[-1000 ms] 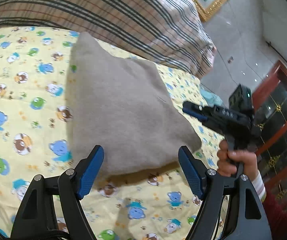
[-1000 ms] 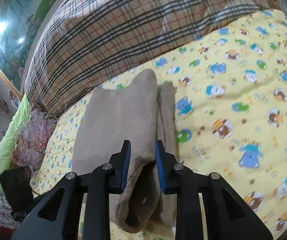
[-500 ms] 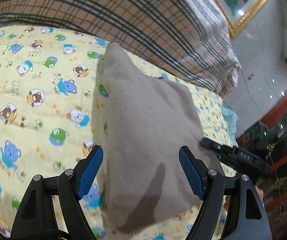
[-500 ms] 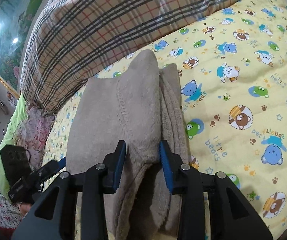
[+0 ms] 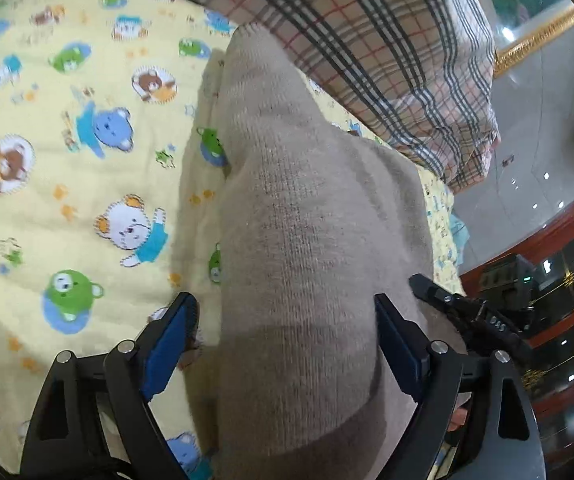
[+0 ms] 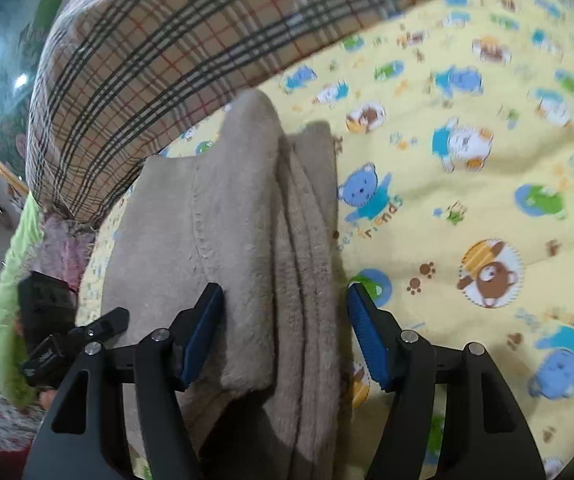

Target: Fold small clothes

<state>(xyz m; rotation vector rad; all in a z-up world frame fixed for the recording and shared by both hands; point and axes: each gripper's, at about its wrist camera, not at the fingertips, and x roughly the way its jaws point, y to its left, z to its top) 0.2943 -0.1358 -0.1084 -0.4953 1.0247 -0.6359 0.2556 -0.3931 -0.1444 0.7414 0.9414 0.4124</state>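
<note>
A small beige knit garment lies folded on the yellow bear-print bedsheet. In the right wrist view the garment shows several stacked layers along its right edge. My left gripper is open, its blue pads on either side of the garment's near end. My right gripper is open, its jaws astride the layered edge, not clamping it. The right gripper also shows at the right in the left wrist view; the left gripper shows at lower left in the right wrist view.
A plaid quilt is bunched along the far side of the bed, also in the right wrist view. Green and pink floral bedding lies at the left. A wooden cabinet with glass doors stands beyond the bed edge.
My right gripper has opened, letting go of the garment's folded edge. My left gripper stayed open and moved forward, so the garment's near end now lies between its pads.
</note>
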